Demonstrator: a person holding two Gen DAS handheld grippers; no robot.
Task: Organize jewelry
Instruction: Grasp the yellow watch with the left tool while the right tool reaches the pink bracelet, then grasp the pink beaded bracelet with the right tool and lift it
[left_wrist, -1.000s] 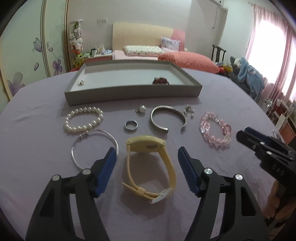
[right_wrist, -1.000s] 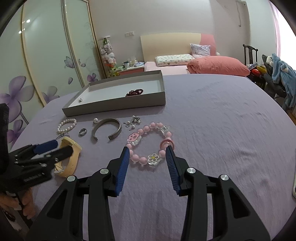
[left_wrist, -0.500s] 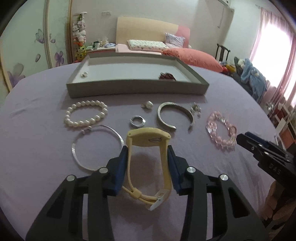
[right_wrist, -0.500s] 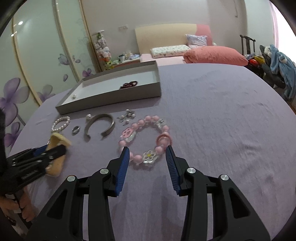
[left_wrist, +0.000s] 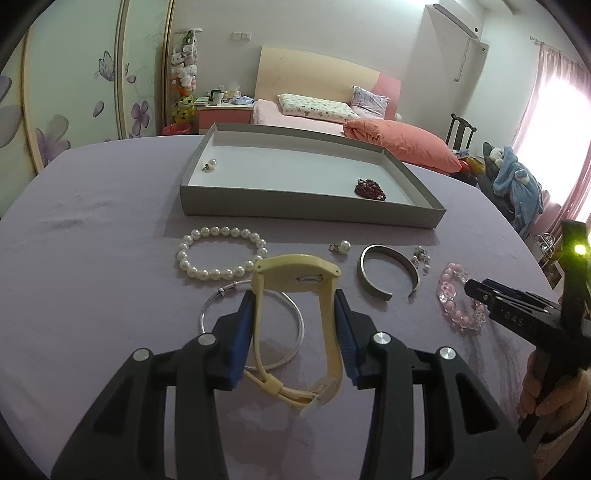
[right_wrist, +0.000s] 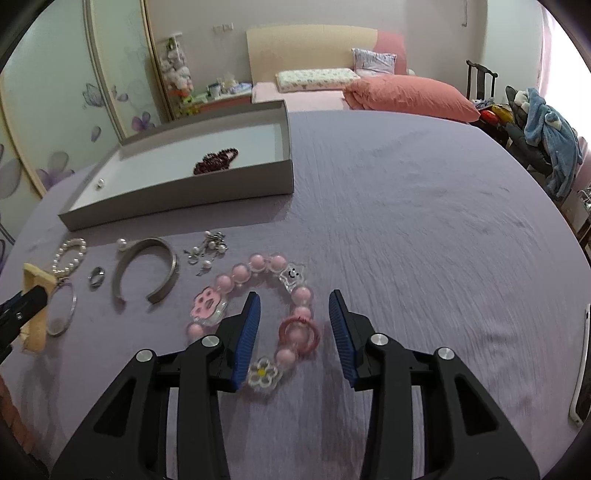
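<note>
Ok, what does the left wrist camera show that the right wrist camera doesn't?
Only the left wrist view shows how the left tongs, which have just been closing, clamp both sides of the yellow watch, and the hand holding the other tool. Only the right wrist view shows the small silver ring and the right tongs, just closing, straddling part of the pink bead bracelet without pressing it. Both show the grey tray, the silver cuff and the pearl bracelet.
</note>
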